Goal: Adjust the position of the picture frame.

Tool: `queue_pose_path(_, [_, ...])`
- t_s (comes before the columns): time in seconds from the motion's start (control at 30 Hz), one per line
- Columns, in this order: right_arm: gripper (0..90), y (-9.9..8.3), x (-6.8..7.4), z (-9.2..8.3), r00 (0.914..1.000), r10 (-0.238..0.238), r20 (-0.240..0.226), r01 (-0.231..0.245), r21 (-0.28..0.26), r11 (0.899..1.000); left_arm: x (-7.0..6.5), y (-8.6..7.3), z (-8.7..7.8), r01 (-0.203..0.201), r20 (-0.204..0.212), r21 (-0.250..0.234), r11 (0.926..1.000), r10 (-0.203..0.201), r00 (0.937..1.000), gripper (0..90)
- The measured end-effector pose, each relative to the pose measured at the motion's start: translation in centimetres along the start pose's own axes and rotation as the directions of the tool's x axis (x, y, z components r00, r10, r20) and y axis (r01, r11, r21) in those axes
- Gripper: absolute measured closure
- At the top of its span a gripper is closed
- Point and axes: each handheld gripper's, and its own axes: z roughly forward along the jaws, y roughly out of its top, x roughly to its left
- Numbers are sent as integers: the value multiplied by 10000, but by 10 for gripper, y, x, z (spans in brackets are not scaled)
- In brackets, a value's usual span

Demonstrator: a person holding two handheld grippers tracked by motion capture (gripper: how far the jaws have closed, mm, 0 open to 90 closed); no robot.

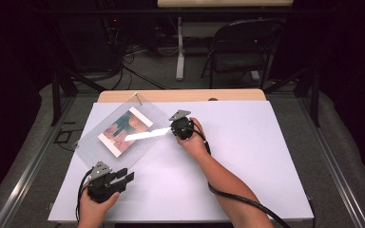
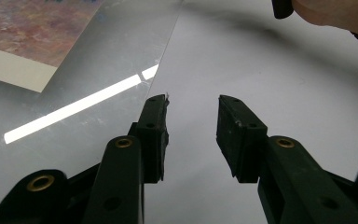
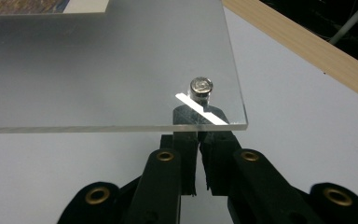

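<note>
Beyond the far edge of the desk, a dark folding chair and the leg of another table stand on a grey floor, with cables trailing near them. The desk has a smooth white top and a pale wooden strip along its far side. On its left part lies a clear plastic sheet, rectangular and turned at an angle, glossy enough to throw back a bright streak of light. Under it shows a picture card with a white border and mottled brown and blue colours. In the right gripper view a small round metal post stands at the sheet's near corner. The right tool meets that corner, its black jaws pressed close together beneath the sheet's edge, right below the post; I cannot tell whether they pinch anything. The left tool rests at the sheet's other edge, jaws spread apart, the left jaw touching or just over that edge.
</note>
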Motion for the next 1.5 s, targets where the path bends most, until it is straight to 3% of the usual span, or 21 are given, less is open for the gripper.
queue_pose_path(0.53, [847, -11, 1, -19, 9994, 106, -316, -101, 149, 9998, -3, 0, 2, -63, -25, 149, 9999, 64, 10000, 648])
queue_pose_path(0.8, [845, -20, 1, -35, 9989, 193, -433, -179, 338, 9993, -13, 6, 17, -78, -346, 900, 9959, 110, 9993, 838])
queue_pose_path(0.83, [845, -20, 1, -37, 9987, 250, -435, -234, 371, 9990, -14, 7, 20, -71, -242, 1077, 9942, 98, 9997, 858])
queue_pose_path(0.9, [845, -21, 2, -41, 9987, 220, -458, -199, 466, 9987, -16, 8, 23, -65, -305, 1103, 9939, 100, 9995, 889])
queue_pose_path(1.17, [846, -21, 2, -54, 9983, 285, -508, -259, 517, 9983, -21, 10, 35, -197, -177, 1510, 9883, 226, 9996, 900])
queue_pose_path(1.33, [849, -21, 1, -66, 9984, 231, -522, -206, 484, 9986, -22, 10, 37, -334, -348, 1673, 9853, 398, 9986, 900])
queue_pose_path(1.4, [849, -22, 1, -67, 9983, 225, -536, -199, 484, 9986, -22, 10, 36, -242, -188, 1692, 9853, 278, 9994, 900])
queue_pose_path(1.5, [853, -24, 3, -75, 9983, 103, -568, -77, 453, 9989, -24, 10, 37, -398, -196, 1758, 9836, 439, 9988, 900])
